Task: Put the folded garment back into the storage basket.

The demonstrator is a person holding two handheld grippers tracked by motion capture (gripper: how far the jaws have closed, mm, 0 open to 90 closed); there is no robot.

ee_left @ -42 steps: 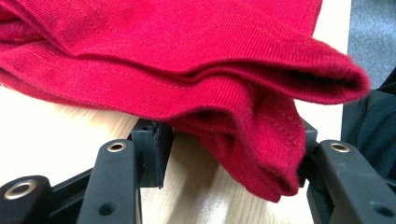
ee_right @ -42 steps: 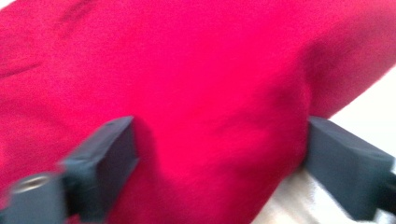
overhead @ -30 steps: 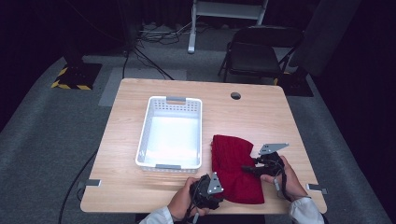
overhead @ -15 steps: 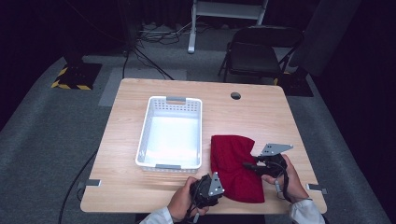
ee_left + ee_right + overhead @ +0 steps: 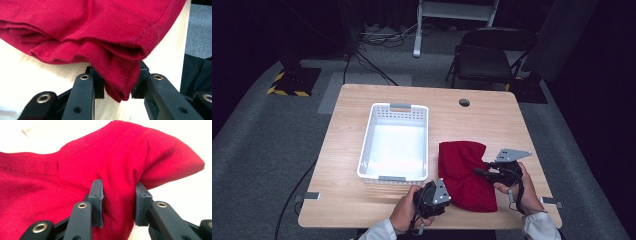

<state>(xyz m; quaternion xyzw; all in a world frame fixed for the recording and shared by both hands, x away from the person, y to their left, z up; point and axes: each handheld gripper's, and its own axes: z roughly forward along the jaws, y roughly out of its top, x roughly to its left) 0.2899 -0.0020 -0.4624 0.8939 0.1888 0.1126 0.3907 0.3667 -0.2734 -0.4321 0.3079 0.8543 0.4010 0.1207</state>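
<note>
Red cloth lies folded on the tabletop, at about 3 o'clock from the white basket and just beside it. Both sets of jaws have just been closing and now pinch fabric: the left gripper has the cloth's near-left hem bunched between its pads, and the right gripper clamps a raised fold at the cloth's right side.

To lift well, I judge both hands should rise together and level, keeping the cloth taut between the two pinches so no layer slips free or sags.

Near edge of the tabletop lies close behind both hands, at 6 o'clock, and the right edge is near the right hand. Open room lies toward 12 o'clock and over the basket at 10 o'clock.
</note>
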